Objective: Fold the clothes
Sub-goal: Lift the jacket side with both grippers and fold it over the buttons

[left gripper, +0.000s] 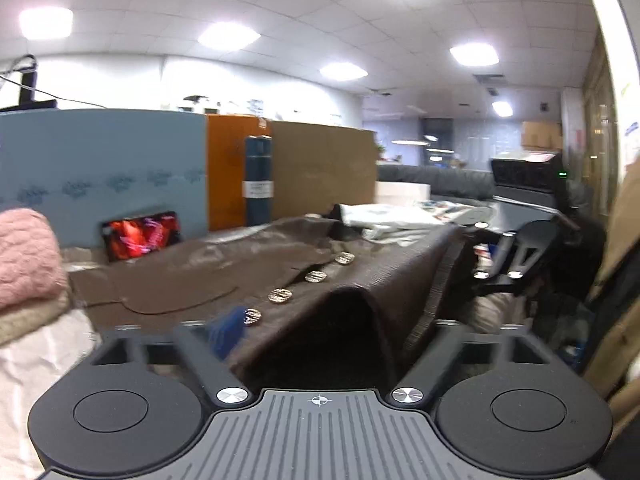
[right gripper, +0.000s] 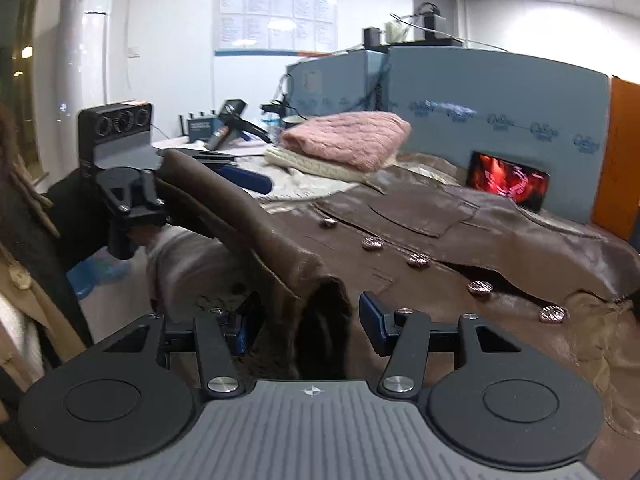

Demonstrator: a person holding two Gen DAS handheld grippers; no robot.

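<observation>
A brown leather jacket (left gripper: 208,276) with metal buttons (left gripper: 280,295) lies spread on the table. Its near hem is lifted and stretched between both grippers. My left gripper (left gripper: 320,332) is shut on the hem; the fabric drapes over it and hides the right finger, with only the blue left pad (left gripper: 224,332) showing. In the right wrist view the left gripper (right gripper: 160,196) holds the raised edge at the left. My right gripper (right gripper: 306,320) is shut on a bunched fold of the jacket (right gripper: 460,220), blue pads (right gripper: 372,320) on either side. From the left wrist view, the right gripper (left gripper: 480,256) appears at the right.
A folded pink sweater (right gripper: 348,136) rests on a cream one (right gripper: 304,164) at the table's left. A lit phone (right gripper: 508,180) leans on the blue partition (right gripper: 500,92). White clothes (left gripper: 384,216) lie at the far end. A brown coat (right gripper: 16,264) hangs nearby.
</observation>
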